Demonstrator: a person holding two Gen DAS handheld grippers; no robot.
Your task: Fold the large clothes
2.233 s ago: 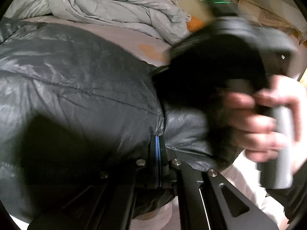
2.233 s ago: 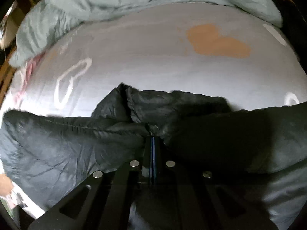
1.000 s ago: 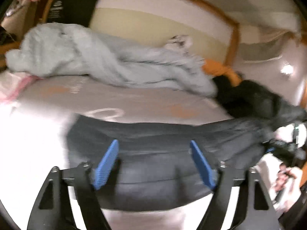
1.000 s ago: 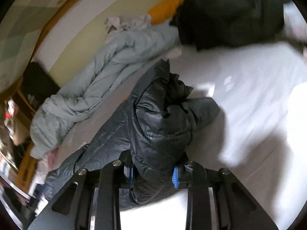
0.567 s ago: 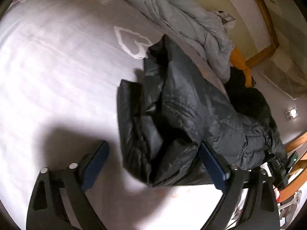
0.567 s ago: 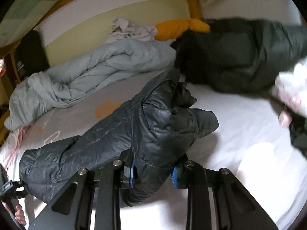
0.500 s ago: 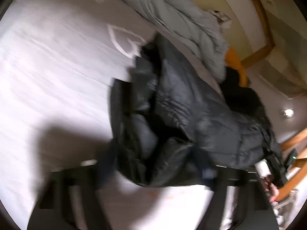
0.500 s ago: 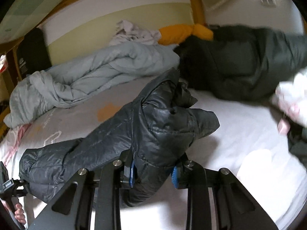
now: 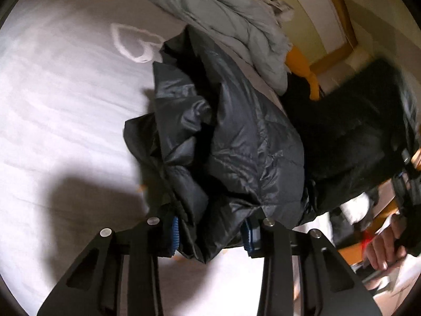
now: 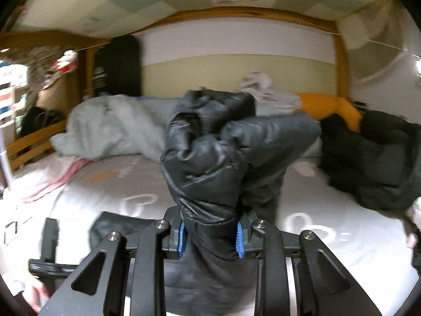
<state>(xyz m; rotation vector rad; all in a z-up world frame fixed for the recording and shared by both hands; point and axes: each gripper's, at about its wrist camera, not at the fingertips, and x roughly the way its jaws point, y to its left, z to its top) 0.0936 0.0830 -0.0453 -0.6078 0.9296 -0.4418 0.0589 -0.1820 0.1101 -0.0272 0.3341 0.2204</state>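
Pale sheet point(image 9: 52, 92) with heart prints — crumpled grey duvet point(image 9: 223, 18), orange pillow point(image 10: 329, 108) by it.

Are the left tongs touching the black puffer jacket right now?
Touching. The left wrist view shows the left tongs with both blue pads pressed against a bunched fold of the black puffer jacket, with no gap either side.

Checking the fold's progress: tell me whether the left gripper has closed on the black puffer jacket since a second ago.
Yes. The left gripper, open above the bed sheet then, now clamps a bunch of the black puffer jacket between its blue pads.
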